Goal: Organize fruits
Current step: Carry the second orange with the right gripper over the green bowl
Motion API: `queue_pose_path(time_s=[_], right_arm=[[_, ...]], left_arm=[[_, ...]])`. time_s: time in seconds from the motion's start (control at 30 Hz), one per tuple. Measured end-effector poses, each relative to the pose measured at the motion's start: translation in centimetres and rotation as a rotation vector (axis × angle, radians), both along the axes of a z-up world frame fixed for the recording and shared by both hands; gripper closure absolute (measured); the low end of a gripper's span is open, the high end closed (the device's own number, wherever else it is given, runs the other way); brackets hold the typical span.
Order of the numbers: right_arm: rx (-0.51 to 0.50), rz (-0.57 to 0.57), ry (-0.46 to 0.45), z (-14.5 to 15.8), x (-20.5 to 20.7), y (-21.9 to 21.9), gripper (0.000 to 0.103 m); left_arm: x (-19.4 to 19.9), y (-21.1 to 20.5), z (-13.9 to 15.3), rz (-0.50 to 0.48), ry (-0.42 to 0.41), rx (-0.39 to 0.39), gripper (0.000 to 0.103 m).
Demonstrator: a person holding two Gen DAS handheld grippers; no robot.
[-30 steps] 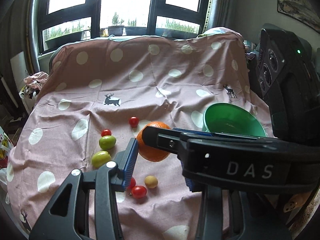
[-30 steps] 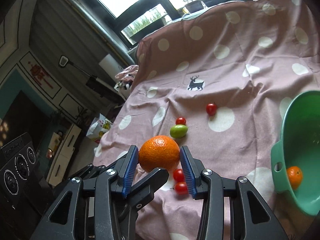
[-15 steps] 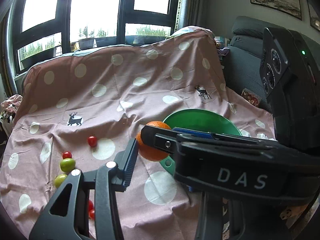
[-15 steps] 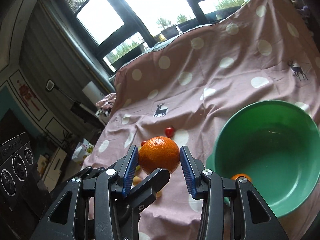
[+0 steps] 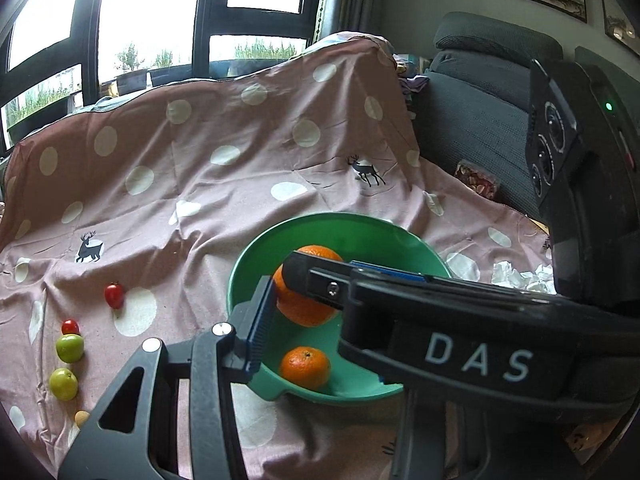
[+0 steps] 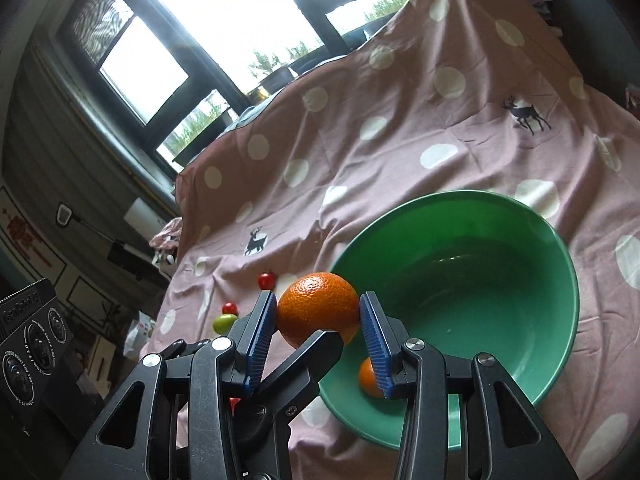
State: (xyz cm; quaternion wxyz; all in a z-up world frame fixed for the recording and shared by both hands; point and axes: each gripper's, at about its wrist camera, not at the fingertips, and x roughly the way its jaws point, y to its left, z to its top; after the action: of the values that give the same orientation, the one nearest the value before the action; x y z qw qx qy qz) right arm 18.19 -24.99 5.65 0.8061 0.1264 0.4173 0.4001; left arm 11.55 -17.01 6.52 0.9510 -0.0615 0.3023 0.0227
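Observation:
A large orange (image 6: 318,308) is held between both grippers at once. My right gripper (image 6: 320,322) is shut on it, its blue pads against both sides. My left gripper (image 5: 308,292) crosses it from the side and also grips the same orange (image 5: 308,292). The orange hangs over the near-left rim of a green bowl (image 6: 500,204), which also shows in the left wrist view (image 5: 248,252). A smaller orange (image 5: 305,367) lies inside the bowl, partly hidden in the right wrist view (image 6: 367,378).
On the pink polka-dot cloth (image 5: 192,184) left of the bowl lie red cherry tomatoes (image 5: 114,295), two green fruits (image 5: 70,347) and a small yellow fruit (image 5: 82,418). A dark sofa (image 5: 480,128) stands at right. Crumpled white paper (image 5: 516,276) lies beyond the bowl.
Both grippers have carried the large orange to the right, from above the loose fruit to over the bowl's rim. The grip has not changed.

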Motion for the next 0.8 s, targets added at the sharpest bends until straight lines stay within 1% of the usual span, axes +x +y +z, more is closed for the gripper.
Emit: queue_pose_path(time_s=[0.23, 0.47, 0.6, 0.7, 0.8], right_arm=[[-0.024, -0.054, 0.051, -1.2, 1.7, -1.2, 0.057], [-0.053, -0.085, 0.106, -2.5, 3.0, -2.0, 0.057], [-0.082, -0.103, 0.116, -2.9, 3.3, -2.2, 0.057], [-0.102, -0.107, 0.123, -3.2, 3.5, -2.2, 0.056], [-0.110, -0.112, 0.128, -3.3, 3.6, -2.2, 0.056]], left_arm=[[2.2, -1.0, -1.2, -0.034, 0.034, -0.031, 0.063], [3.7, -1.6, -2.3, -0.066, 0.067, -0.052, 0.063], [4.3, -1.6, -2.7, -0.079, 0.080, -0.081, 0.063], [4.6, -1.9, -3.0, -0.085, 0.084, -0.071, 0.063], [4.7, -1.8, -3.1, -0.090, 0.087, -0.080, 0.063]])
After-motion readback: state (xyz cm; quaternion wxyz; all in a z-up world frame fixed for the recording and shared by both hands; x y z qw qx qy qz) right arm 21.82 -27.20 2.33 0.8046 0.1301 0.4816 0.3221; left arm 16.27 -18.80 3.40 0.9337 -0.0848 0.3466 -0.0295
